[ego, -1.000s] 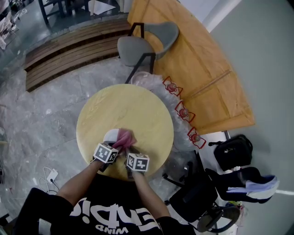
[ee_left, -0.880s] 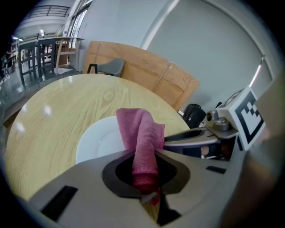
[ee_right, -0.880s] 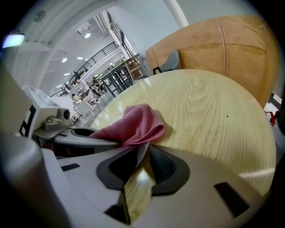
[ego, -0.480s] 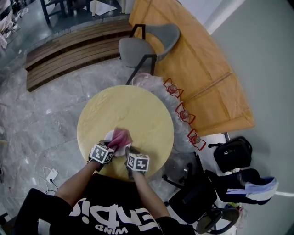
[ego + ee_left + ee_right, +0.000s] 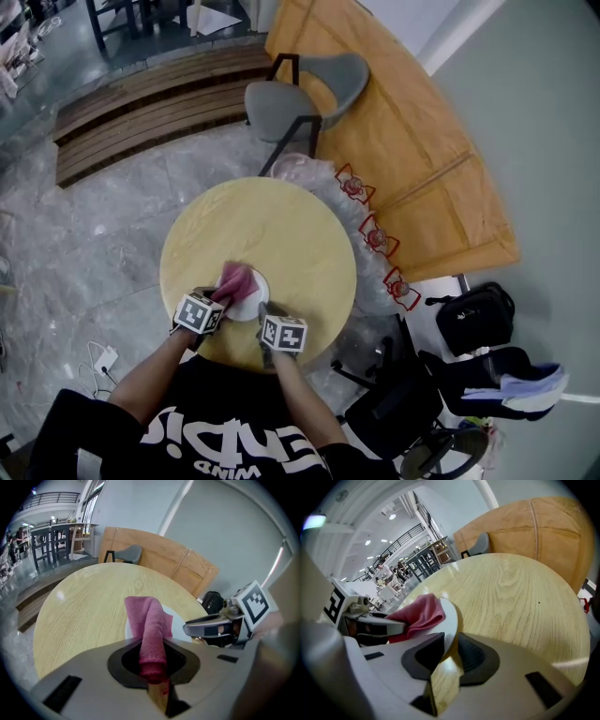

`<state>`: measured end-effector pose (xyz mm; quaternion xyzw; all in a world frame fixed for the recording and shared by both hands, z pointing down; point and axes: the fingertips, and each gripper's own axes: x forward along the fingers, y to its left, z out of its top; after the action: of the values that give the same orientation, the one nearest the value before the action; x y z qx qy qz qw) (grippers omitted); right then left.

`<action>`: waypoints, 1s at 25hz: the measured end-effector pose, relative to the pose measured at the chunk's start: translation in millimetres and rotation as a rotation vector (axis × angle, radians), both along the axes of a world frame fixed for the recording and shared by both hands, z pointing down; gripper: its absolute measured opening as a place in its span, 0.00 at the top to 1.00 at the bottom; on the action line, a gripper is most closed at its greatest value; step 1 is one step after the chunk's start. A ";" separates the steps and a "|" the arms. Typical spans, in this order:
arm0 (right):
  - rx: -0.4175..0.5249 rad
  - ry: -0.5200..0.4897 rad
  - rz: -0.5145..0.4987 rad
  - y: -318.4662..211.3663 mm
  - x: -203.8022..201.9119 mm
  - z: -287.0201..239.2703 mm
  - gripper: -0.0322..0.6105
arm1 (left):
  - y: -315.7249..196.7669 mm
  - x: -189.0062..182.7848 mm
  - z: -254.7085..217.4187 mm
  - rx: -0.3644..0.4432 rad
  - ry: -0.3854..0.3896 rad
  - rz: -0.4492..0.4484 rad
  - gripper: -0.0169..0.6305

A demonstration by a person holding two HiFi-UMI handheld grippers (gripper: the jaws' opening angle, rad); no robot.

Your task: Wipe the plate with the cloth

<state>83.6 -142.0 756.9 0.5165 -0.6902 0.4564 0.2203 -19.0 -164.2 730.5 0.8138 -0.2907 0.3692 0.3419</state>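
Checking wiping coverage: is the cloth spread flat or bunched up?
Bunched: the cloth is a folded wad pinched in the left gripper, its end on the plate.

Cloth [image 5: 149, 625] pink, nubby weave; plate [image 5: 449, 619] smooth, glossy white; table [image 5: 281, 225] pale matt wood.

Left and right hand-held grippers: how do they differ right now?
The left hand-held gripper is shut on the pink cloth; the right hand-held gripper clamps the white plate by its rim. The left reaches over the plate, the right sits at its edge. Both are shut on something.
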 end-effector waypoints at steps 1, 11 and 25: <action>0.000 -0.002 0.001 0.0 0.2 0.0 0.78 | -0.2 -0.9 -0.4 0.001 0.002 -0.004 0.89; 0.012 -0.007 -0.005 2.9 2.1 -7.0 0.78 | -13.2 -21.6 -31.9 -0.019 0.093 -0.126 0.89; 0.005 0.005 -0.019 5.3 2.4 -7.7 0.78 | 35.2 59.9 -26.0 -0.052 0.128 0.076 0.89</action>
<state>86.0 -136.7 749.1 0.5115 -0.6957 0.4514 0.2250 40.9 -129.0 704.5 0.8370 -0.2275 0.3363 0.3668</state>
